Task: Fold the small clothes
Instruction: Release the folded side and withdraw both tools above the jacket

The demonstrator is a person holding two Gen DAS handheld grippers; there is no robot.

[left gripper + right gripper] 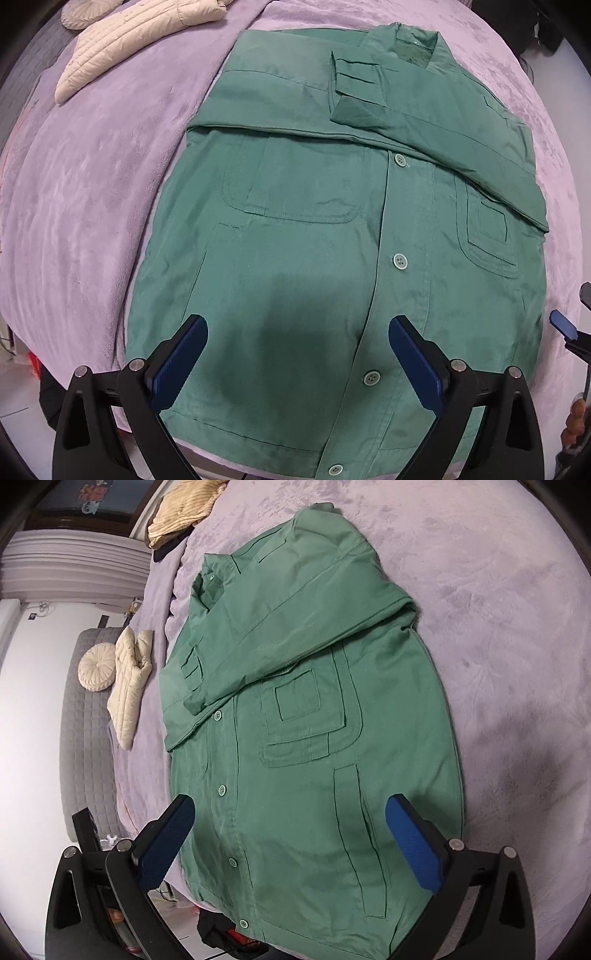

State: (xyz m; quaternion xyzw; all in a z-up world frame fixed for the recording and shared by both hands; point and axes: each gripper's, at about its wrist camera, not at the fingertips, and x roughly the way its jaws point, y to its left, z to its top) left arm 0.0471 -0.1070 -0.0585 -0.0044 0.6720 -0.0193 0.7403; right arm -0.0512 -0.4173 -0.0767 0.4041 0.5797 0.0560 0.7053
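With both sleeves already laid across the chest, looks like the mid-fold stage for the green button-up jacket (295,229), spread front-up on the lilac plush blanket (92,192) covering the bed. Collar at the far end, hem at the near edge, button placket running down the middle. One cuff (354,92) resting just below the collar, folded sleeve slanting down toward the right side.

Left tool (297,363) hanging over the near hem, blue pads spread wide, nothing pinched, only cloth below. Right tool (290,843) angled in over the jacket's right half near the long seam pocket, also spread wide and empty. Tip of that right tool just peeking in at the right edge of the left wrist view.

Off to the far left, a cream quilted garment (140,40) and a round cream cushion (94,672), well apart from the work.

Next up, most likely: dropping to the hem corners, one tool per side, pinching through both layers, then carrying the bottom up toward the collar. Calls for an even lift, or the sleeves slide out of place.
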